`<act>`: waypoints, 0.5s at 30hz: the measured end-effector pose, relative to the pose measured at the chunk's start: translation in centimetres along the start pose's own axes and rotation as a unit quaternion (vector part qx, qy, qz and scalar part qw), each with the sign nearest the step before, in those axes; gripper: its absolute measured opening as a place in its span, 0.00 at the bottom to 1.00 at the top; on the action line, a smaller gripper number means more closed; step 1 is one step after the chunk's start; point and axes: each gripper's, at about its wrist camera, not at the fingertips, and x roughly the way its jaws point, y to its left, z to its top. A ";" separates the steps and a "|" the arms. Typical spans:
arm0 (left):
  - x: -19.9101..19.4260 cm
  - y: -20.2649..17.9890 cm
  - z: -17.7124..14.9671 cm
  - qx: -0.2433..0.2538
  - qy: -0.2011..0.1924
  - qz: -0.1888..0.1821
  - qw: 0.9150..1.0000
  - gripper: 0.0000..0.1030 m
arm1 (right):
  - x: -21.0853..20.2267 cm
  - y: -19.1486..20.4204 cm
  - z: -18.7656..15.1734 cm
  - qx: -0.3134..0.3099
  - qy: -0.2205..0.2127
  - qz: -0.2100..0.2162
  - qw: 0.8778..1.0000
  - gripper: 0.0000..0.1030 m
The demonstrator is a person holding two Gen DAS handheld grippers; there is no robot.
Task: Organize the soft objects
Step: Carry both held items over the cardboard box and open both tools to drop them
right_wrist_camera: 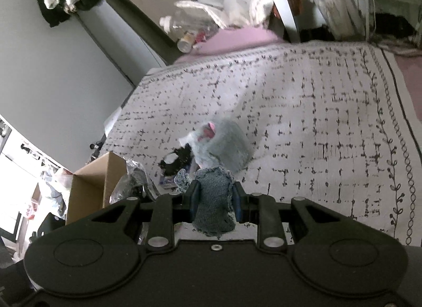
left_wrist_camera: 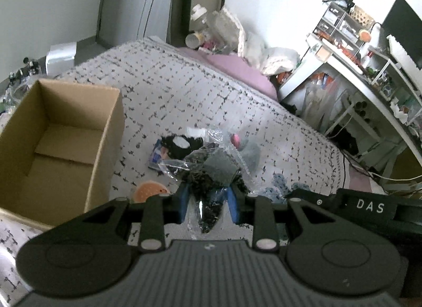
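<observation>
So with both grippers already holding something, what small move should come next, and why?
Probably carry the left gripper leftward over the cardboard box and release there. It is shut on a plastic bag of dark stuff, the box stands open beside it, and the right gripper holds a denim piece.

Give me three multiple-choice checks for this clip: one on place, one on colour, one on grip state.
1. Where is the cardboard box in the left wrist view?
A. left of the held bag
B. on the desk
C. behind the pile

2. What colour is the cloth in the right gripper?
A. red
B. blue denim
C. yellow

3. The left gripper is:
A. open and free
B. shut on the clear plastic bag
C. out of view

Answers: 1 A, the box stands at the frame's left; 2 B, faded blue weave; 3 B, the blue pads pinch the bag.
</observation>
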 end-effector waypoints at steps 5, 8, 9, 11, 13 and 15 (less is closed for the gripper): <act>-1.6 0.5 0.4 -0.003 -0.023 -0.003 1.000 0.29 | -1.3 1.1 -0.1 -0.011 -0.022 0.002 1.000 0.25; -2.4 0.8 0.7 -0.002 -0.035 -0.005 0.999 0.29 | -2.0 1.7 -0.2 -0.018 -0.034 0.009 0.999 0.25; -2.6 0.9 0.8 -0.003 -0.037 -0.006 0.999 0.29 | -2.2 2.0 -0.2 -0.021 -0.036 0.011 0.999 0.25; -3.0 1.2 1.1 -0.001 -0.042 -0.006 0.999 0.29 | -2.5 2.4 -0.1 -0.023 -0.039 0.015 0.999 0.25; -3.4 1.3 1.2 0.006 -0.048 -0.001 0.999 0.29 | -2.7 2.9 0.0 -0.023 -0.045 0.018 0.999 0.25; -3.6 1.5 1.4 0.008 -0.048 -0.004 0.999 0.29 | -2.9 3.3 0.1 -0.024 -0.051 0.021 0.998 0.25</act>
